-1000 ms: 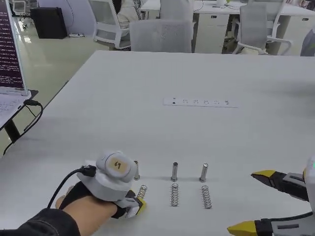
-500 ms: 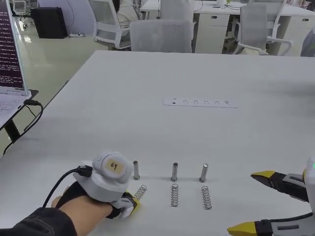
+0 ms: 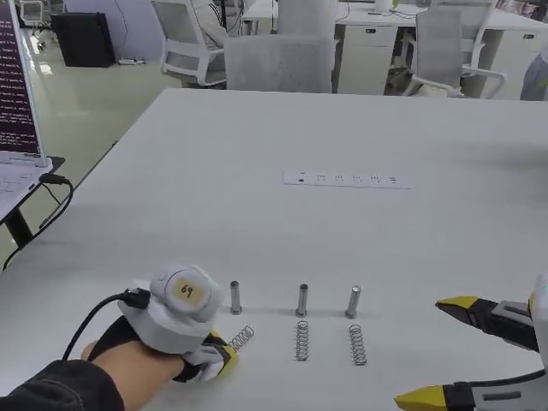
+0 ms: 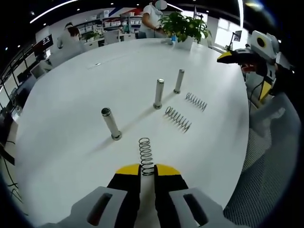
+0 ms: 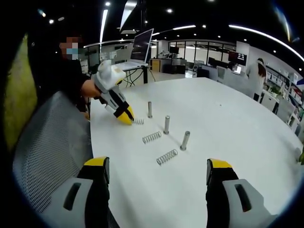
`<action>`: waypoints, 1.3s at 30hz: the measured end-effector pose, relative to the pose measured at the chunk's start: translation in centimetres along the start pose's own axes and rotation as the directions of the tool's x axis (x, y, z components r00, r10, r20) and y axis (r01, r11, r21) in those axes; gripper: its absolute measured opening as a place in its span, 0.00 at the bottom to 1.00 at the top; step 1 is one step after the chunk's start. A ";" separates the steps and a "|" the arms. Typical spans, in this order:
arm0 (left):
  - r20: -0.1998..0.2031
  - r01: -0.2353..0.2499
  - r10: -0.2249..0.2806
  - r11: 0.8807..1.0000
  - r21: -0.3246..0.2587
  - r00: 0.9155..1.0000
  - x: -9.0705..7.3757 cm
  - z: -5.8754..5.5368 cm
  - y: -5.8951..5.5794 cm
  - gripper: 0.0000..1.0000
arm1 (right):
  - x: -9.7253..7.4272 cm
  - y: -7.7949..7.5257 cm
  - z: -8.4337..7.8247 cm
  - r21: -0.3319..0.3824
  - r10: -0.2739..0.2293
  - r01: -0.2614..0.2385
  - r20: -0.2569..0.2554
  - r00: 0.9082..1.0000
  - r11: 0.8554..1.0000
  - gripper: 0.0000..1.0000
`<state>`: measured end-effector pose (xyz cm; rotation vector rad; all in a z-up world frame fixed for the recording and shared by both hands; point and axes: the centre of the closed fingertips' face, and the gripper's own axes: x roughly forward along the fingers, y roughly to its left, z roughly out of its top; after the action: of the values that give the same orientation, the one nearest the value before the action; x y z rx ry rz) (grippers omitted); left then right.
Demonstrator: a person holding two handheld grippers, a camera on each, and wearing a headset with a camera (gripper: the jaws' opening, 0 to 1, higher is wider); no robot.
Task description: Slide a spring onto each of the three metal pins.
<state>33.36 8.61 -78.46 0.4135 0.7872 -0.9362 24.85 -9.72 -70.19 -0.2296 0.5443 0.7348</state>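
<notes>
Three metal pins upright in a row on the white worktop (image 3: 342,137), with the middle pin (image 3: 301,300) taken as landmark and the left pin (image 3: 235,296) and right pin (image 3: 353,301) to either side of it. Just on the near side of the middle pin, flat on the worktop and apart from it, the middle spring (image 3: 301,340). Beside that, on the near side of the right pin, the right spring (image 3: 357,344). Left of the middle pin and nearer the person, the left spring (image 3: 241,336), slanted, its near end nipped between the yellow tips of the left tongs (image 3: 224,353), its far end aimed towards the left pin without touching it. Left tongs clenched on that spring, low over the worktop. Well to the right of the middle pin, the right tongs (image 3: 421,351) released, jaws spread wide with nothing between. Far beyond the middle pin, a white power strip (image 3: 346,179) lying across the worktop.
</notes>
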 end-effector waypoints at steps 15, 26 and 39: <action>0.134 0.088 -0.094 0.995 0.052 0.987 -4.3 2.9 -1.5 0.02 | -0.9 1.0 3.7 -0.029 0.017 -0.015 0.074 0.997 0.999 0.82; 0.228 0.162 -0.189 0.978 0.132 0.955 -7.3 4.8 -3.4 0.02 | -1.1 2.5 6.0 -0.060 0.072 -0.065 0.109 0.991 0.996 0.77; 0.257 0.254 -0.315 0.936 0.243 0.914 -7.8 5.6 -6.7 0.02 | 0.1 5.4 7.5 -0.093 0.197 -0.188 0.093 0.976 0.978 0.63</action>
<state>27.32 5.81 -68.83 0.3310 0.4867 -1.3284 24.09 -2.91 -64.05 -0.2178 0.4427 0.9545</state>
